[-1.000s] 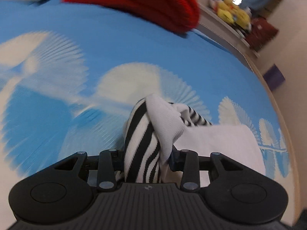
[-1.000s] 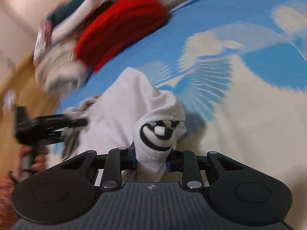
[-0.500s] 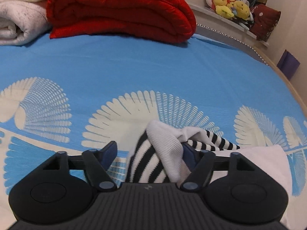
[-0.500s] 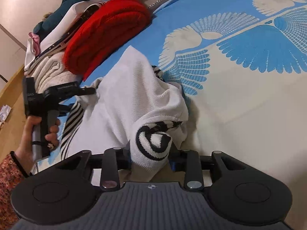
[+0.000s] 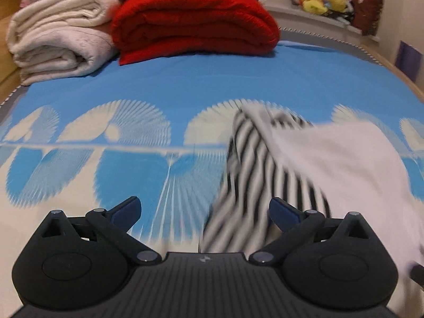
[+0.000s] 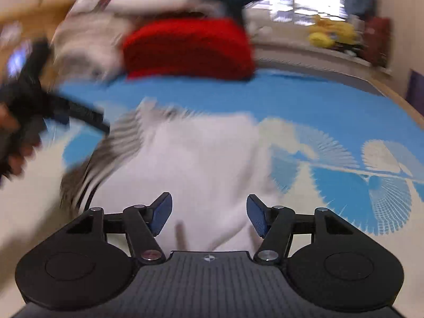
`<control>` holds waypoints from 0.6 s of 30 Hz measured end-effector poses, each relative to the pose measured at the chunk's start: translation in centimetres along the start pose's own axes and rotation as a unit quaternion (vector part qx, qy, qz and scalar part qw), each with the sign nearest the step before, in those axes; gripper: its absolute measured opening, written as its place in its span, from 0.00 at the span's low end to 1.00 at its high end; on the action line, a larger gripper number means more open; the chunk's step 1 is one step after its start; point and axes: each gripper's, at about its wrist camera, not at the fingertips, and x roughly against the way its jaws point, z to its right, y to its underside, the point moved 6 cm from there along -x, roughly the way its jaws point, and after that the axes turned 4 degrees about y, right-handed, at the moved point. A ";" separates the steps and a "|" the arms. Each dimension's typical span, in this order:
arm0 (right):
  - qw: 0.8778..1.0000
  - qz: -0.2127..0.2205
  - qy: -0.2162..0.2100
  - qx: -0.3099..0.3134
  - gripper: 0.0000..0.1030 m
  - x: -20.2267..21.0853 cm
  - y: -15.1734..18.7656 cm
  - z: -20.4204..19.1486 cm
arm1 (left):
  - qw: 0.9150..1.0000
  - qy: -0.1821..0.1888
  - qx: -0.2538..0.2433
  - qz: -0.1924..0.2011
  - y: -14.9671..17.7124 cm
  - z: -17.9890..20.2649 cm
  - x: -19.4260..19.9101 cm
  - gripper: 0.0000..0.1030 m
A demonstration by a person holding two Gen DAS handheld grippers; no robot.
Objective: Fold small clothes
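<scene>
On the blue fan-patterned bedsheet (image 5: 212, 84), the white top with black-striped sleeves (image 6: 201, 159) lies released as the left gripper (image 5: 205, 209) and right gripper (image 6: 209, 212) fingers are opening; they should lift clear without snagging cloth.

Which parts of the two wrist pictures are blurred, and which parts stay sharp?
Left wrist view: the folded red blanket at the back is fairly sharp, while the white garment with black stripes and the near blue bedsheet print are smeared. Right wrist view: nearly everything is streaked, most of all the left gripper; only the right gripper, its jaws opening, is crisp. Both views bend straight edges.
</scene>
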 end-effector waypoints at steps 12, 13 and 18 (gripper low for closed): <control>0.996 0.011 0.083 -0.029 0.78 9.0 8.0 -6.2 | 0.996 -0.026 -0.070 0.042 17.4 2.1 14.3 1.00; 0.996 0.008 0.086 -0.035 0.78 9.4 8.8 -6.3 | 0.996 -0.027 -0.071 0.046 17.7 2.2 14.7 1.00; 0.994 0.007 0.107 -0.034 0.78 11.0 11.7 -7.0 | 0.997 -0.009 -0.046 0.054 19.6 1.9 16.1 1.00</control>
